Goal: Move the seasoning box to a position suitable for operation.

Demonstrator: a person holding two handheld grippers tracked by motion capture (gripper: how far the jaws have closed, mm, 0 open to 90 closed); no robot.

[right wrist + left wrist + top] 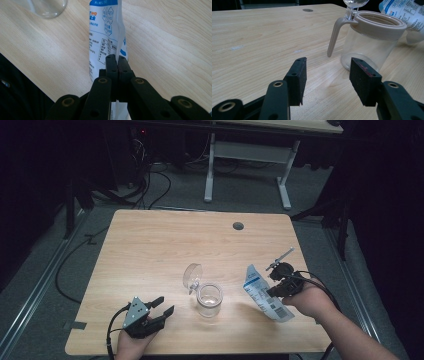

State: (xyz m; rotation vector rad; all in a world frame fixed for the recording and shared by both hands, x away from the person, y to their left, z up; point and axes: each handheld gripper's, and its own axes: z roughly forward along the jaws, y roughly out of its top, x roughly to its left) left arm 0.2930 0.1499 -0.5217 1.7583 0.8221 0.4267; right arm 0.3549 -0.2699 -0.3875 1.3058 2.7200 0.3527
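Light wooden tabletop (150,250) seen from above, with dark floor and cables beyond its far edge.

Near the middle of the near half: a clear glass jar with a beige plastic collar (209,299), lid flipped up and back toward the far edge, mouth open. In the left claw's view, same jar (372,42) just ahead and to one side, beige handle hanging down its near wall.

Right claw (280,287), toward the right edge, clenched flat on a white and blue printed plastic pouch (267,295). Pouch held up off the wood, tilted, its upper end leaning toward the jar, apart from it. In the right claw's view, black pads pinched tight on the pouch (105,40), printed panel stretching away over bare wood.

Left claw (157,307), near the near-left corner, released, jaws standing wide with nothing between them, resting low just beside the jar without touching it.

Judged step: pouch gripped and lifted, ready for emptying into the open jar; nothing poured yet, jar looking empty. Next move likely calling for carrying the pouch's open end over the jar mouth and tipping, possibly with the left claw steadying the jar wall or handle.

Room: broad bare wood toward the far edge and left side; short gap between pouch and jar; right edge close behind the right hand (310,302), so little slack there.
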